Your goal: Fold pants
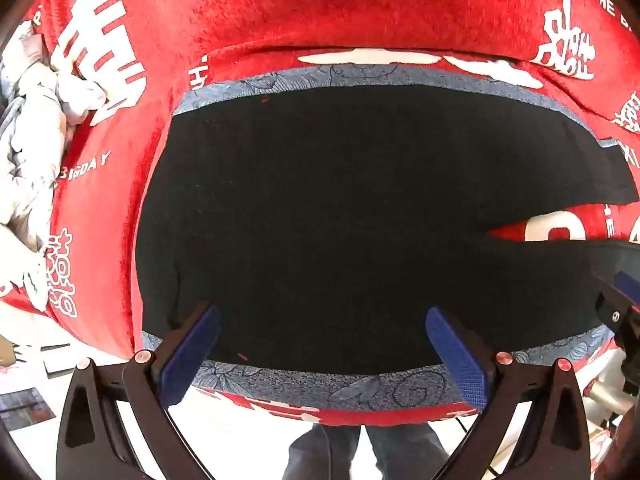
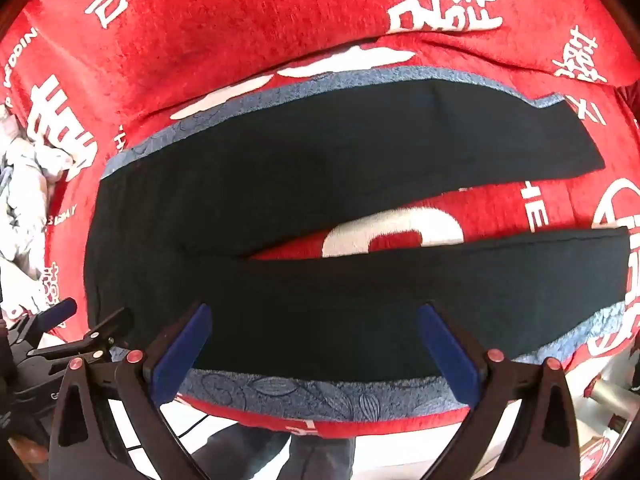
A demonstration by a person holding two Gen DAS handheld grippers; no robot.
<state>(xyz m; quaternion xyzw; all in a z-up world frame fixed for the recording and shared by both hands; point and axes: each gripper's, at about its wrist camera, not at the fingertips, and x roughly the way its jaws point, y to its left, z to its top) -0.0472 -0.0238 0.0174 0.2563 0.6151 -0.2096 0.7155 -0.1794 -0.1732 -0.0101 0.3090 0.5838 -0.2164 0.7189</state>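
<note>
My left gripper [image 1: 322, 320] and right gripper [image 2: 314, 320] both hang wide apart with nothing between their fingers, so I can drop straight onto the flat black pants [image 1: 320, 200]. Between the two legs a wedge of bare red blanket [image 2: 400, 232] gives room to slip in, and the blue mat [image 2: 280, 392] shows as a free strip along the near edge. At far left a crumpled white cloth [image 1: 32, 140] crowds the blanket's side.

Bright, even daylight on both fisheye views, strong barrel distortion curving the edges, dark vignette at the corners, flat black fabric pants [image 1: 340, 208] underexposed to a featureless mass, pale floor below overexposed, focus mildly soft throughout
</note>
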